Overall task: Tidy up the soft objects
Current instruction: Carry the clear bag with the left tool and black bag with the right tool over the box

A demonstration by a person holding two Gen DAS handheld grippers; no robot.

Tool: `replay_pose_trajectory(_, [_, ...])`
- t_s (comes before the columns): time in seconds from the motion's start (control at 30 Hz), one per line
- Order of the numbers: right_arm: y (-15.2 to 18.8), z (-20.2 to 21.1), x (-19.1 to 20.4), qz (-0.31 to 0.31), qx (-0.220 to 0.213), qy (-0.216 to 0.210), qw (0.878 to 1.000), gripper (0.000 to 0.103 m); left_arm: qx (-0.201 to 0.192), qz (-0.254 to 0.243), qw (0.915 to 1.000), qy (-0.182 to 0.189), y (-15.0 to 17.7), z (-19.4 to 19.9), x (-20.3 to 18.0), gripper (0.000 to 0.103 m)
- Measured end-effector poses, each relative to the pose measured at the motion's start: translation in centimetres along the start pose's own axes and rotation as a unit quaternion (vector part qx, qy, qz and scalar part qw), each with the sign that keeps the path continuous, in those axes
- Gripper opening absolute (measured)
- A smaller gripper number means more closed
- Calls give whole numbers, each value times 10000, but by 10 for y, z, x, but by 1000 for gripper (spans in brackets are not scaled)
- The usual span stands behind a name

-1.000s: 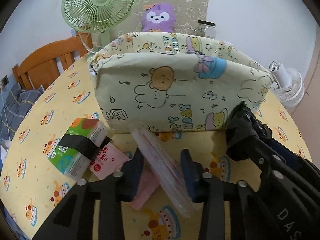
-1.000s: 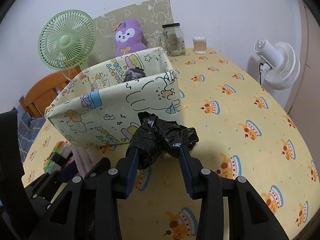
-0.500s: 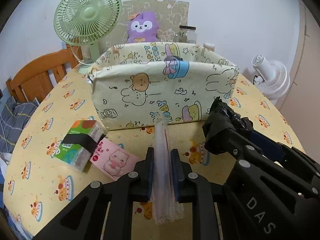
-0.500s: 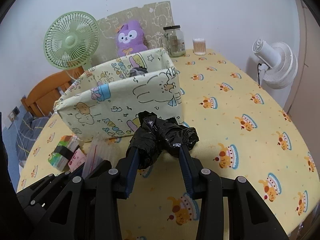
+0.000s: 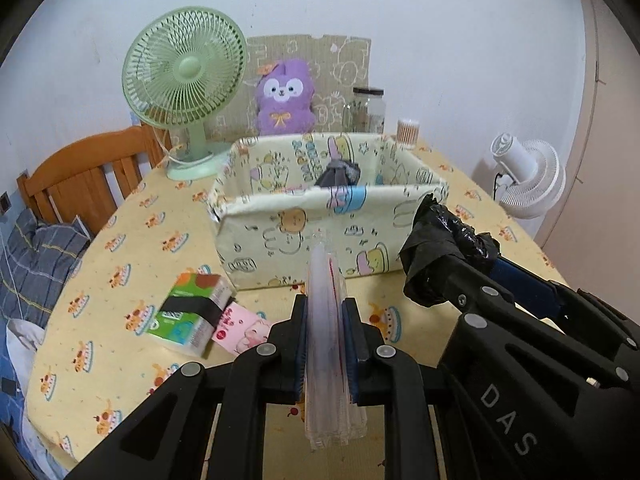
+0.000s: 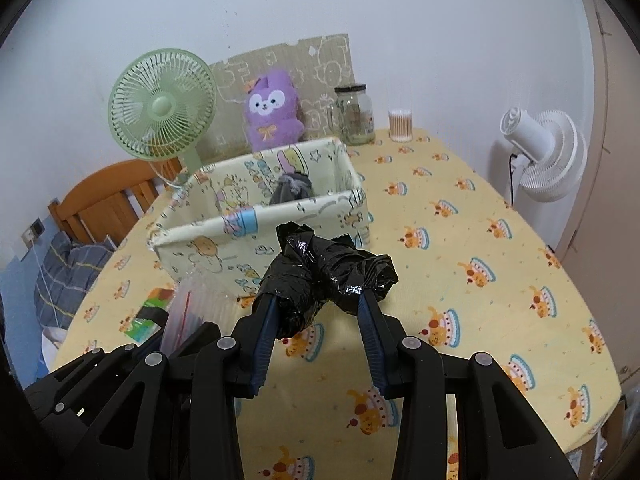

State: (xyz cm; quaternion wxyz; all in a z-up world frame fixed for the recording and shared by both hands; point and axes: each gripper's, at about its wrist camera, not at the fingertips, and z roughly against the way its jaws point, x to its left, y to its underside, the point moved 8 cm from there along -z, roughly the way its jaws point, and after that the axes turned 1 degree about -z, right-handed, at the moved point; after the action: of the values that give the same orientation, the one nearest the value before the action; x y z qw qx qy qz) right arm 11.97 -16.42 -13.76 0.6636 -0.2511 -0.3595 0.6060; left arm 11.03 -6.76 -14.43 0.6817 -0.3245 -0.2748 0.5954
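My left gripper [image 5: 325, 304] is shut on a clear plastic bag pack with a red stripe [image 5: 328, 280], held upright above the table in front of the cartoon-print fabric bin [image 5: 320, 236]. My right gripper [image 6: 320, 300] is shut on a crumpled black plastic bag [image 6: 328, 272], held above the table just right of the bin [image 6: 224, 236]; that bag also shows in the left wrist view [image 5: 444, 248]. A grey cloth [image 5: 340, 174] lies inside the bin. A green tissue pack [image 5: 188, 314] and a pink packet [image 5: 242, 330] lie on the table left of the bin.
A green fan [image 5: 184, 76], a purple plush toy [image 5: 284, 98], a glass jar [image 6: 354, 114] and a cup of cotton swabs [image 6: 400, 124] stand behind the bin. A white fan [image 6: 540, 156] stands off the table's right edge. A wooden chair [image 5: 80, 172] is at left.
Both grippers rose and pulled back from the bin, so its inside now shows. The left gripper closed on the clear bag pack and lifted it off the table.
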Motion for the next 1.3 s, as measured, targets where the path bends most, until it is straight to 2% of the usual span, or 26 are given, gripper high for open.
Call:
replay_pose_trajectory(0.77, [-55, 63, 23, 171, -629, -39, 9979, 44, -723, -42, 9974, -46, -53, 62, 3, 14])
replay_pose_trajectory(1.3, [-86, 54, 24, 190, -744, -28, 9970, 44, -874, -82, 9961, -9, -83, 50, 2, 14])
